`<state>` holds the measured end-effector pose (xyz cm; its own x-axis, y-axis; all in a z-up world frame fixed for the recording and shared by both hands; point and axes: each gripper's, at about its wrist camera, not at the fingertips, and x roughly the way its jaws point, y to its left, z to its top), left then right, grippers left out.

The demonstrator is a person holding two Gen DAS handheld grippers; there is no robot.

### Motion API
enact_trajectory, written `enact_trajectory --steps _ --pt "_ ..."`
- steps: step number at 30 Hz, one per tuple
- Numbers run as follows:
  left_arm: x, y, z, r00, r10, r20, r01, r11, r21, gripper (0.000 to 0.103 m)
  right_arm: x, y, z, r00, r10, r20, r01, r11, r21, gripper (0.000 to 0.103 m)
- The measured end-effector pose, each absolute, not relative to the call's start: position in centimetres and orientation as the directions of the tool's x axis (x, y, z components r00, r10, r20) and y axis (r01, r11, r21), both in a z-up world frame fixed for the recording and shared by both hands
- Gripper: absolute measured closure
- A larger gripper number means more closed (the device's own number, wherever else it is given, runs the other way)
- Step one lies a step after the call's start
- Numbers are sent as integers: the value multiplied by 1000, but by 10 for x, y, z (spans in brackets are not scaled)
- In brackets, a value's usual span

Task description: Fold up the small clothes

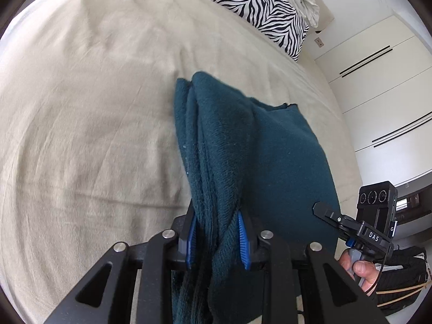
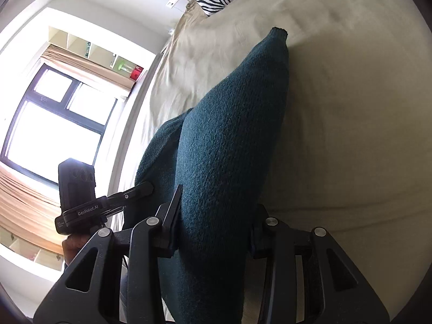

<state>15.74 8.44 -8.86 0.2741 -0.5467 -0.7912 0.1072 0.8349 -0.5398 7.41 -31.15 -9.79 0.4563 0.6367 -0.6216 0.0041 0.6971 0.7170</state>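
A dark teal knitted garment [image 1: 243, 145] hangs over the beige bed sheet [image 1: 81, 108], stretched between my two grippers. My left gripper [image 1: 217, 239] is shut on a bunched edge of it, and the blue pads [image 1: 243, 240] press the knit from both sides. In the right wrist view the same garment [image 2: 226, 148] runs up from my right gripper [image 2: 216, 232], which is shut on a thick fold of it. Its far tip [image 2: 279, 31] points toward the pillow. The right gripper [image 1: 328, 213] shows at the right edge of the left wrist view, held by a hand [image 1: 359, 267].
A zebra-print pillow [image 1: 259, 8] lies at the head of the bed. White wardrobe doors [image 1: 383, 86] stand to the right of the bed. A bright window [image 2: 51, 129] with curtains fills the left of the right wrist view, with the left gripper's body [image 2: 78, 189] in front.
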Motion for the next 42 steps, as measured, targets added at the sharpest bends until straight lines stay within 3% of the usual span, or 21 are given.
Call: enact_trajectory --steps 3,5,9,13,16,17,18,19,21,23,26,32,36,42 --pt "148 96 -105 309 -589 -747 82 799 -596 65 61 -319 -128 455 640 -619 54 675 736 54" --pt "141 98 -102 338 -584 -738 76 798 -597 63 57 -329 -137 472 675 -567 52 621 782 54" --pt "117 98 -83 402 -517 -756 93 844 -528 60 42 -338 -119 532 591 -606 93 671 736 44" --pt "74 94 -55 509 -411 -756 131 906 -403 53 8 -350 -88 627 451 -635 130 743 656 44" --pt "31 86 -28 655 -255 -711 147 966 -211 29 -29 -339 -49 721 304 -623 91 849 520 44" --pt "15 84 -19 705 -217 -675 143 976 -164 17 -41 -329 -35 753 256 -606 78 881 467 44" --pt "3 80 -8 752 -188 -632 139 982 -127 5 -55 -323 -21 781 210 -588 66 909 411 39" --pt "-13 79 3 796 -164 -582 135 986 -94 1 -66 -315 -9 806 161 -569 61 934 352 36" --pt "-38 71 24 868 -130 -479 133 991 -28 0 -97 -302 16 859 82 -505 59 965 257 14" --pt "-52 59 41 908 -102 -407 135 989 54 0 -121 -292 36 905 17 -424 72 979 193 2" --pt "-60 44 62 929 -42 -368 107 982 158 0 -147 -279 62 942 -24 -336 66 991 115 0" --pt "-90 51 90 950 72 -303 -24 987 161 0 -188 -266 108 943 29 -331 4 995 100 0" --pt "-83 64 86 905 61 -421 -29 996 83 0 -208 -259 128 944 24 -330 9 995 97 0" --pt "-74 67 50 821 38 -570 -27 999 27 0 -201 -251 111 868 11 -496 50 993 110 0"
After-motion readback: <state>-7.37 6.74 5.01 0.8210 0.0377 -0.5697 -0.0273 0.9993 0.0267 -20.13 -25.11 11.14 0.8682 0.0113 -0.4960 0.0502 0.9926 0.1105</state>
